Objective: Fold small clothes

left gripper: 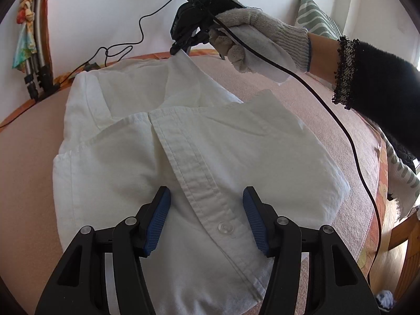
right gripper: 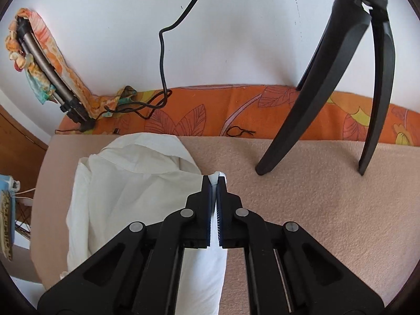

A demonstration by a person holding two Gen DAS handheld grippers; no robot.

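Observation:
A white button shirt (left gripper: 210,136) lies partly folded on a pink blanket (left gripper: 302,99). My left gripper (left gripper: 207,197) hangs open over its near part, the blue pads (left gripper: 157,223) standing either side of the button placket and a clear button (left gripper: 223,227). At the shirt's far edge a gloved hand (left gripper: 262,34) holds my right gripper (left gripper: 176,48). In the right wrist view that gripper (right gripper: 214,181) is shut on a raised fold of the white shirt (right gripper: 126,183), with fabric showing between the pads and below them.
A black tripod (right gripper: 315,92) stands on the blanket (right gripper: 315,210) to the right of the shirt. An orange floral sheet (right gripper: 236,110) runs along the wall. Black cable (left gripper: 341,131) trails from the right gripper across the blanket. A folded stand with a scarf (right gripper: 44,60) leans at left.

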